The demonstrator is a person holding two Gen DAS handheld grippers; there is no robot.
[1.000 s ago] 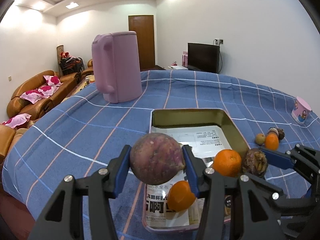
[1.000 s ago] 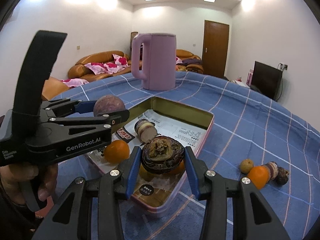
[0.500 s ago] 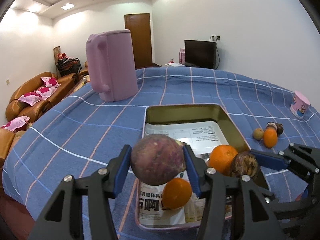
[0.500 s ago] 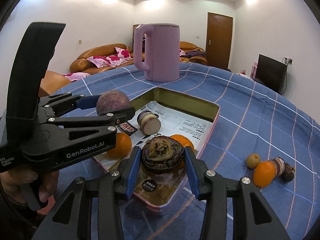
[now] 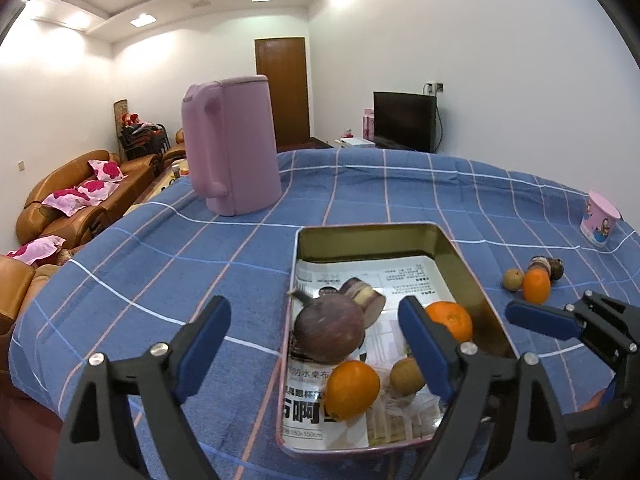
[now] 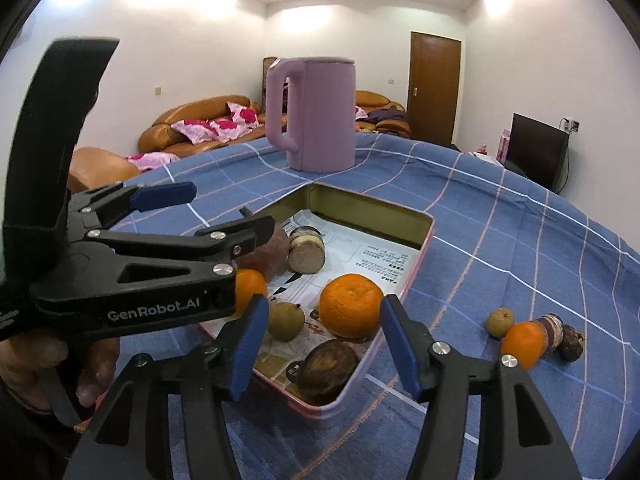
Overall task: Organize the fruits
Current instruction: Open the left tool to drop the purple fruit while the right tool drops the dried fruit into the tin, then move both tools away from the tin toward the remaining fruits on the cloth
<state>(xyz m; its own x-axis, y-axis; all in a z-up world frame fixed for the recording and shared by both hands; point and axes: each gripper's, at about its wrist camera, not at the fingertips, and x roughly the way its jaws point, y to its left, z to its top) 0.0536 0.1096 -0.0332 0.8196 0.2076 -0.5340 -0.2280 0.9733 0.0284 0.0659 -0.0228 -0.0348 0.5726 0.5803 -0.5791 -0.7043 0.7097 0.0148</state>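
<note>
left gripper (image 5: 314, 336) released, lower centre | right gripper (image 6: 320, 332) released | round purple fruit (image 5: 330, 334) and dark brown fruit (image 6: 328, 368) lie inside rectangular metal tray (image 5: 468, 276) for sorting | 4 fruits outside.

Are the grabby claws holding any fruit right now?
No. The left gripper and the right gripper are both open and hold nothing. The purple fruit and the dark fruit lie in the tray.

Both wrist cameras hang close above the near end of the tray (image 5: 468, 264) (image 6: 416, 256), looking forward and down along their fingers, the right from farther right, sharing the tray, pink kettle (image 5: 236, 148) (image 6: 320, 116) and desk (image 5: 200, 256) (image 6: 520, 220).
</note>
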